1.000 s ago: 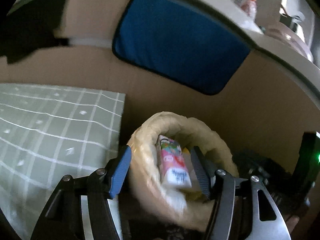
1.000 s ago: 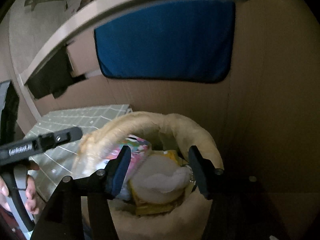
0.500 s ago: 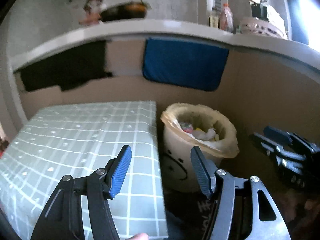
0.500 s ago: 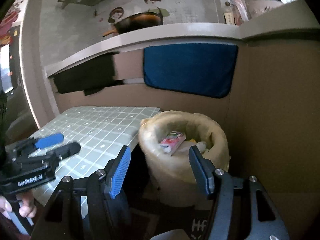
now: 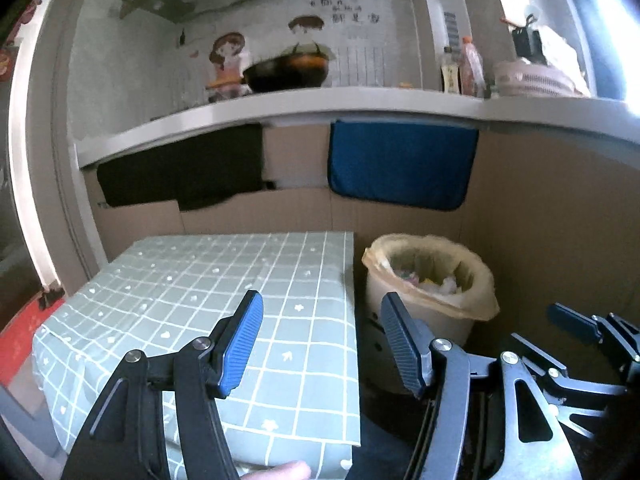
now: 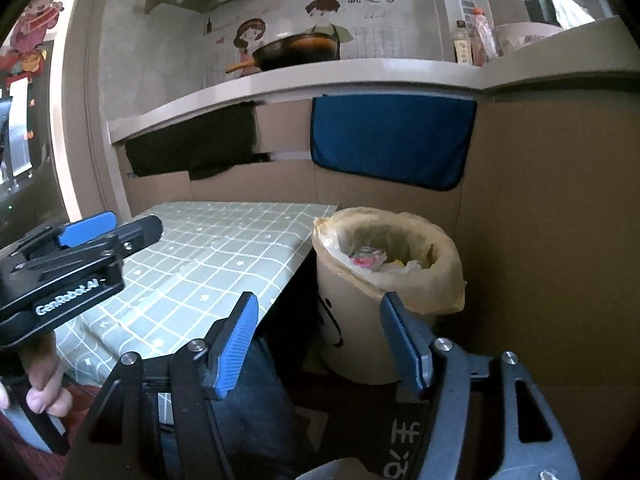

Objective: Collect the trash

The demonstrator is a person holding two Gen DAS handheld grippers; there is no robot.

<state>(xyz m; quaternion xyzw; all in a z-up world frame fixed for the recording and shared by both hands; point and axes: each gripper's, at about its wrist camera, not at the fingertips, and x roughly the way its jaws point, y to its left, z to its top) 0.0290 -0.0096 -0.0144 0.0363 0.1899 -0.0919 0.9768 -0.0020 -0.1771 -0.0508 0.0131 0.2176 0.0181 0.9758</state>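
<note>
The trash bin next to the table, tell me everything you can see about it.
The trash bin is a round, cream, plastic-looking tub standing upright on the floor, close beside the checked tablecloth's edge and in front of a cardboard wall. A simple face is drawn on its side. A thin yellowish bag liner folds loosely over its rim. Inside lie crumpled white paper and a pink-red wrapper. Neither gripper touches it.

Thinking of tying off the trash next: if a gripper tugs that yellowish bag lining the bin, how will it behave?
The bag looks thin and crinkled, so probably floppy and tearable. The trash inside looks like light wrappers, so the bin may lift or tip with it.
</note>
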